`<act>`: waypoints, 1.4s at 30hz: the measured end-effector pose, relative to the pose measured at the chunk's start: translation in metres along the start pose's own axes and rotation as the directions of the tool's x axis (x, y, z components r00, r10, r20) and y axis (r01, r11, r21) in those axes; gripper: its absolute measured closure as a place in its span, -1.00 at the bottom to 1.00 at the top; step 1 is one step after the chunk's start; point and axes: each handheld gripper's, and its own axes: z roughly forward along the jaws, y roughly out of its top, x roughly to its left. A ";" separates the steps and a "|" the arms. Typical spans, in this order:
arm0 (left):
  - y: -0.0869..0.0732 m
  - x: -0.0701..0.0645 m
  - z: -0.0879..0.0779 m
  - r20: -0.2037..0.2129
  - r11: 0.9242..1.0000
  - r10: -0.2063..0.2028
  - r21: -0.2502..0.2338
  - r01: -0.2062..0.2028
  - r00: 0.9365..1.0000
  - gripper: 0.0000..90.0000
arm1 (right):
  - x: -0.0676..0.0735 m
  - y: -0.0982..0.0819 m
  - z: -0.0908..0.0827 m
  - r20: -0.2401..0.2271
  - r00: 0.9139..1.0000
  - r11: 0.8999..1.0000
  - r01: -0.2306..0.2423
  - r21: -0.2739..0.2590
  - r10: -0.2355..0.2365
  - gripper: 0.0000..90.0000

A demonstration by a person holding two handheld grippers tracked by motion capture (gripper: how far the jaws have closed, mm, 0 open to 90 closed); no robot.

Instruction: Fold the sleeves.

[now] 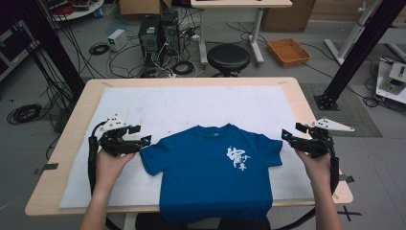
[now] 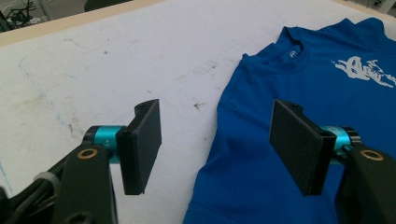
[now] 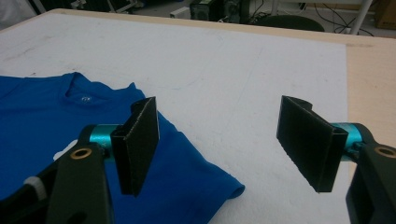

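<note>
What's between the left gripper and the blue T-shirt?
Nothing. In the high view the left gripper sits right at the blue T-shirt sleeve; in the left gripper view its open jaws straddle the sleeve edge above the white table cover.

A lab: computer towers [image 1: 158, 31], tangled floor cables [image 1: 103, 48], black rig frames [image 1: 356, 52]

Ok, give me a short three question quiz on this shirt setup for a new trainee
1. True or false: the blue T-shirt lies flat, print side up, on the white mat.
2. What is each gripper nearest to? A) the collar B) a sleeve C) the hem
3. What do the left gripper and the right gripper hold between their fingers?

Key:
1. True; the white print faces up.
2. B; one gripper sits at each sleeve.
3. Nothing; both are open.
</note>
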 end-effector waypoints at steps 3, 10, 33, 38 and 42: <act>-0.001 0.001 -0.002 -0.010 1.000 -0.012 -0.002 0.012 1.000 -0.30 | 0.001 0.001 0.001 0.002 1.000 1.000 0.003 0.004 -0.003 -0.34; -0.003 0.003 -0.005 -0.024 1.000 -0.023 -0.005 0.023 0.999 -0.32 | 0.000 0.000 0.001 0.001 1.000 1.000 0.002 0.002 -0.002 -0.34; -0.025 0.016 0.005 -0.010 0.989 -0.088 0.117 0.089 0.996 -0.13 | -0.001 0.000 0.002 0.005 1.000 1.000 0.002 0.006 -0.002 -0.34; -0.030 0.019 0.009 -0.006 0.982 -0.108 0.157 0.108 0.994 0.02 | 0.000 0.000 0.002 0.006 1.000 1.000 0.001 0.006 -0.001 -0.34; -0.034 0.020 0.010 -0.008 0.977 -0.125 0.176 0.124 0.992 0.17 | -0.001 0.000 0.001 0.008 1.000 1.000 0.001 0.007 -0.001 -0.33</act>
